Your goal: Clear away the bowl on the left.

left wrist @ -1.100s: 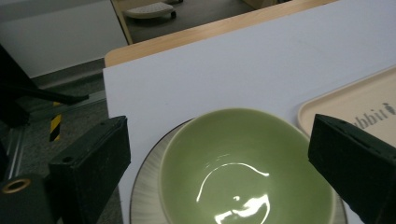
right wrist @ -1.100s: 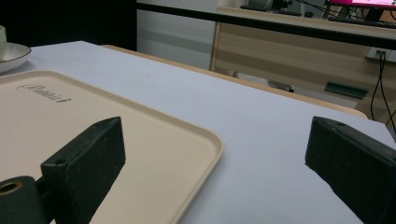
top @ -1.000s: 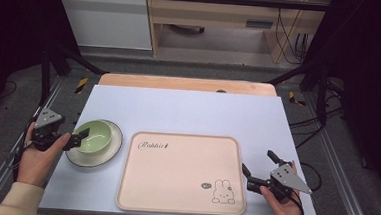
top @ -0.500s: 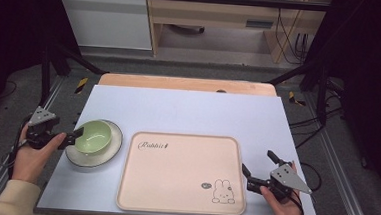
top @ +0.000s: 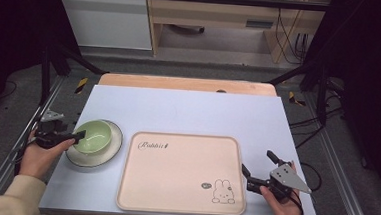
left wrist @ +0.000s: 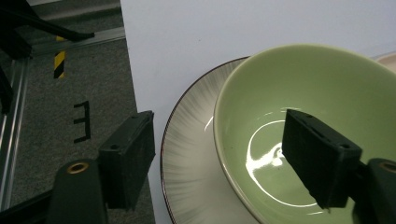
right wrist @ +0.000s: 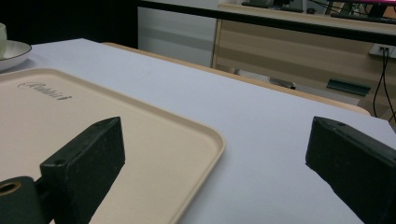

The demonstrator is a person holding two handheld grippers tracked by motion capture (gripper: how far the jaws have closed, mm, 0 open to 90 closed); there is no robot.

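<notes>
Bowl [top: 94, 136] sits on a plate [top: 111, 150] near the table's [top: 188, 112] left edge, left gripper [top: 75, 136] jaws apart straddling its near rim, probably to grip it, while right gripper [top: 254, 172] idles open beside the tray [top: 182, 174].

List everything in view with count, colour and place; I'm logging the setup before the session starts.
Bowl: one, light green, on the plate at the table's left.
Plate: one, white with a dark rim, under the bowl.
Tray: one, beige with a rabbit print, bare, at the table's front centre.
Table: one, pale top with a wooden strip along the far edge.
Left gripper: one, black, open, one of its fingers inside the bowl and the other outside the plate's rim.
Right gripper: one, black, open, beside the tray's right edge.
Hands: two, one on each gripper.
</notes>
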